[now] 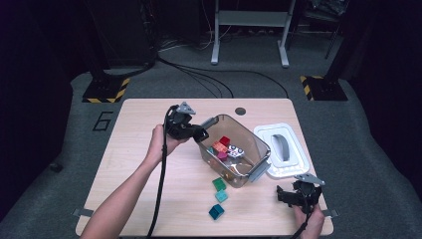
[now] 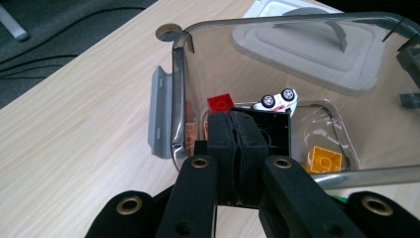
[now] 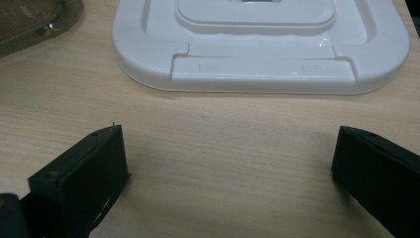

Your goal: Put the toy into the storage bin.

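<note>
**Left gripper clamped on the rim of the toy-filled bin**

The clear plastic bin [image 1: 234,149] sits near the middle of the table [image 1: 134,149], tipped toward the person's left hand. Inside lie a red brick [image 2: 221,102], a white toy car [image 2: 276,100], a yellow brick [image 2: 324,159] and a few other coloured blocks, bunched together. Grey latch handles stick out at two of its ends.

The left gripper [image 2: 236,144] has its jaws pressed together on the bin's near wall, at the rim. Three teal and green blocks [image 1: 218,197] lie on the table just in front of the bin. The white lid [image 1: 282,149] lies flat beside the bin, on its right. The right gripper [image 3: 228,163] hovers low over bare wood near the lid, jaws spread wide, holding nothing.
</note>
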Demonstrator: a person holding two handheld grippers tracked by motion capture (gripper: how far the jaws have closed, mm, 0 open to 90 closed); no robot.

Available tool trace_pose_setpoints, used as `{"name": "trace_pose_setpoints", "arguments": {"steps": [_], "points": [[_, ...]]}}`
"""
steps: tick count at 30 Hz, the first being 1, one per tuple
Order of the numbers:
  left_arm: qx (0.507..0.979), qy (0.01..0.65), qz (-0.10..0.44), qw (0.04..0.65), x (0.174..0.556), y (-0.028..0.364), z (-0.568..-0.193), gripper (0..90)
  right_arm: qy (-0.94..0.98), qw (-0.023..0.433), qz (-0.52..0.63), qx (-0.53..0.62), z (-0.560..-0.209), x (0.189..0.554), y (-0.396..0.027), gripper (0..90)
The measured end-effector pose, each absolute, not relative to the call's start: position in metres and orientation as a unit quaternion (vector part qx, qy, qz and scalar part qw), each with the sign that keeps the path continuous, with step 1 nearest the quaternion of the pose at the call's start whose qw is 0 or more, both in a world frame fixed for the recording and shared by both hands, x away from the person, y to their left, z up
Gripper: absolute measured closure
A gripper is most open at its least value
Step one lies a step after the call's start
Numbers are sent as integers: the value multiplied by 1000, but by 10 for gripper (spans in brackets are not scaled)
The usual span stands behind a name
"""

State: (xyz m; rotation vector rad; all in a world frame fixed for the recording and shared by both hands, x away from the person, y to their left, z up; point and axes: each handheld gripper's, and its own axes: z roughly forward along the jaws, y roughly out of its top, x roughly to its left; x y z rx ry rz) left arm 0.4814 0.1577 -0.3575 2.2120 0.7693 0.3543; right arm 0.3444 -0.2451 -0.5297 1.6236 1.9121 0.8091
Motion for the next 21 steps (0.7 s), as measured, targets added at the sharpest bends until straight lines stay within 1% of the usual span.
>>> {"name": "trace_pose_setpoints", "arguments": {"steps": [10,21], "points": [[872,298,129,367,490,139,-368,875,702,250,297,597,-530,344,-245,0],[877,301,121,353,494,130,-382,873,702,250,297,597,-530,344,-245,0]]}}
